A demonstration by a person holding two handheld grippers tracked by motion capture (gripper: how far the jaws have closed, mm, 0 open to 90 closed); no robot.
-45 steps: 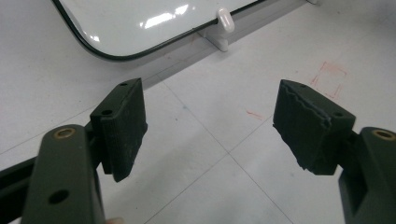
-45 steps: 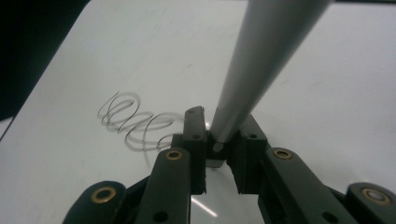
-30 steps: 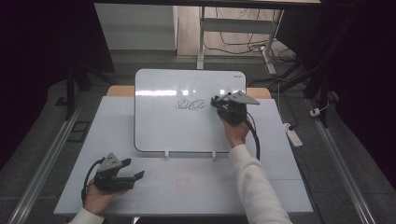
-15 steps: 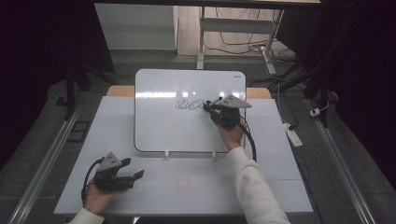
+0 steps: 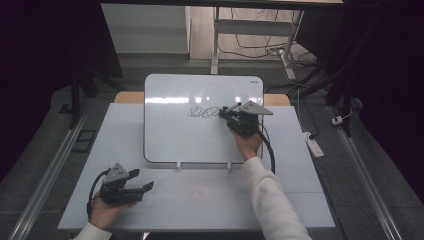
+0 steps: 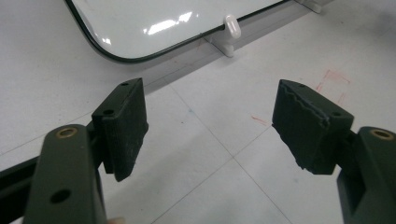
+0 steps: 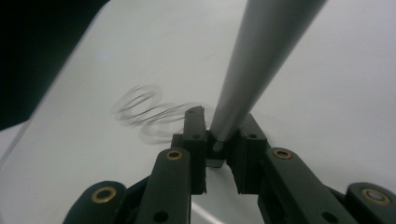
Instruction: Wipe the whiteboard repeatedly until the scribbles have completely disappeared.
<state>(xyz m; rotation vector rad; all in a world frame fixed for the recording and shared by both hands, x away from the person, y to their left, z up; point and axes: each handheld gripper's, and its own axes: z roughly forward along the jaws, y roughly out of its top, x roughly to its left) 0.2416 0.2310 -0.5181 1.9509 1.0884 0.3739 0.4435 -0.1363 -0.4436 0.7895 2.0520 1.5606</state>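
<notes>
A white whiteboard [image 5: 200, 137] lies at the back middle of the pale table [image 5: 210, 195]. Looped black scribbles [image 5: 200, 112] cross its upper part. My right gripper [image 5: 226, 113] hovers at the right end of the scribbles, shut on a grey marker pen [image 7: 252, 70]. In the right gripper view the pen stands clamped between the jaws of my right gripper [image 7: 219, 128], with the blurred scribbles [image 7: 144, 109] just behind. My left gripper [image 5: 141, 180] rests at the table's front left, open with nothing in it. Its view shows the left gripper [image 6: 208, 105] over bare table, with the whiteboard's corner [image 6: 154, 18] beyond.
Two white clips [image 5: 178, 165] [image 5: 228, 165] hold the whiteboard's near edge; one clip [image 6: 231, 28] appears in the left gripper view. Faint red marks [image 6: 334, 79] dot the table. A white power strip [image 5: 312, 145] lies on the floor to the right.
The right gripper with the pen has shifted a little to the left over the scribbles. The left gripper has stayed put.
</notes>
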